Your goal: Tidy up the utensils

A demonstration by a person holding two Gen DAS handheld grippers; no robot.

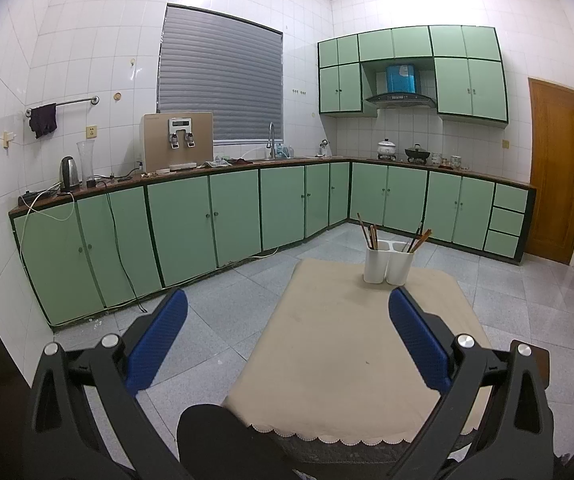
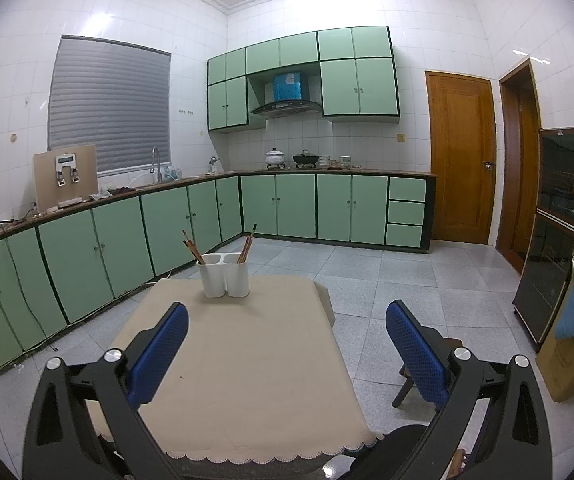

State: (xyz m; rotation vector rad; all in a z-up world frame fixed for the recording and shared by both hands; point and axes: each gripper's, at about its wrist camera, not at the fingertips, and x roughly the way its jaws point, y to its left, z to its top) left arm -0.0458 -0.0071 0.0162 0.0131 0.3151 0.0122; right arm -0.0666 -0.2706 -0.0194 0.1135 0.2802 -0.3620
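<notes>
Left claw (image 1: 287, 312): released, its blue pads (image 1: 159, 344) spread wide with nothing between them, held above the near part of the tabletop
Right claw (image 2: 287, 320): released as well, blue pads (image 2: 417, 350) wide apart and bare; the left pad hangs over the cloth, the right pad over the floor beside the tabletop's right edge
Tabletop (image 1: 327, 360): covered by a beige cloth with a scalloped hem at the near edge; bare apart from the holder
Utensil holder (image 1: 389, 262): white, two compartments side by side, standing upright near the far edge of the tabletop, well apart from both claws
Chopsticks, left compartment (image 2: 193, 249): a few brown sticks leaning to the left, tips above the rim
Chopsticks, right compartment (image 2: 247, 245): a few brown sticks leaning to the right; the exact count in either compartment cannot be told
Surroundings: green cabinets (image 2: 99, 248) run along two walls under a dark counter; a kettle (image 1: 69, 174) and a water dispenser (image 1: 177, 142) stand on the counter at the left; a wooden door (image 2: 461, 158) is shut at the right
</notes>
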